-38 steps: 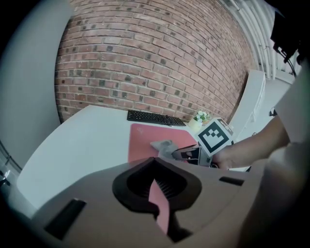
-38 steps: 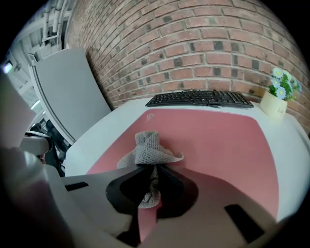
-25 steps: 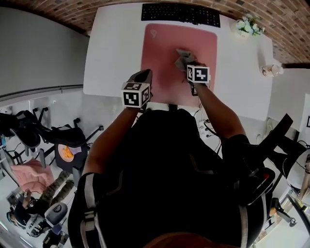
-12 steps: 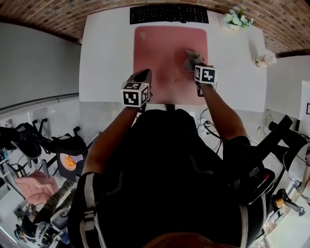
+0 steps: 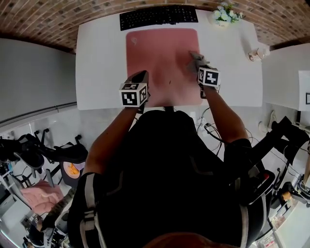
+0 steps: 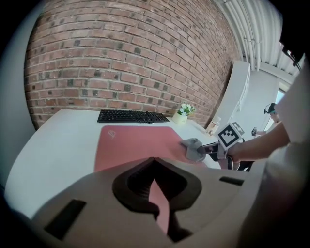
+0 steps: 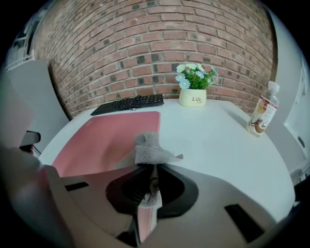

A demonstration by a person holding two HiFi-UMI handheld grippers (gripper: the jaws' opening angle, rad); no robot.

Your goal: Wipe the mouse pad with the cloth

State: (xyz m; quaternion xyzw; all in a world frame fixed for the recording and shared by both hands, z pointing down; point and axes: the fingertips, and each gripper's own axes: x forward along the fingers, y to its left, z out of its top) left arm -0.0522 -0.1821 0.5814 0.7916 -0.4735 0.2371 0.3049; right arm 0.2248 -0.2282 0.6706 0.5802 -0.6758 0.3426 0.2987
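Observation:
The pink mouse pad [image 5: 160,58] lies on the white table [image 5: 99,63], in front of the keyboard. A crumpled grey cloth [image 5: 195,61] rests on the pad near its right edge, and my right gripper [image 5: 199,68] is shut on it. In the right gripper view the cloth [image 7: 150,150] bunches out past the jaws [image 7: 152,168], over the pad [image 7: 106,140]. My left gripper [image 5: 141,78] hovers at the pad's front left edge, shut and holding nothing. The left gripper view shows its jaws [image 6: 155,162] over the pad [image 6: 131,143], with the cloth [image 6: 192,149] off to the right.
A black keyboard [image 5: 159,17] lies along the table's far edge by the brick wall. A flower pot [image 5: 223,13] stands at the far right and a small bottle [image 5: 254,52] near the right edge. Chairs and clutter stand on the floor at left.
My right gripper has dragged the cloth rightwards across the pad, from its middle to near the right edge. The left gripper has stayed at the front edge.

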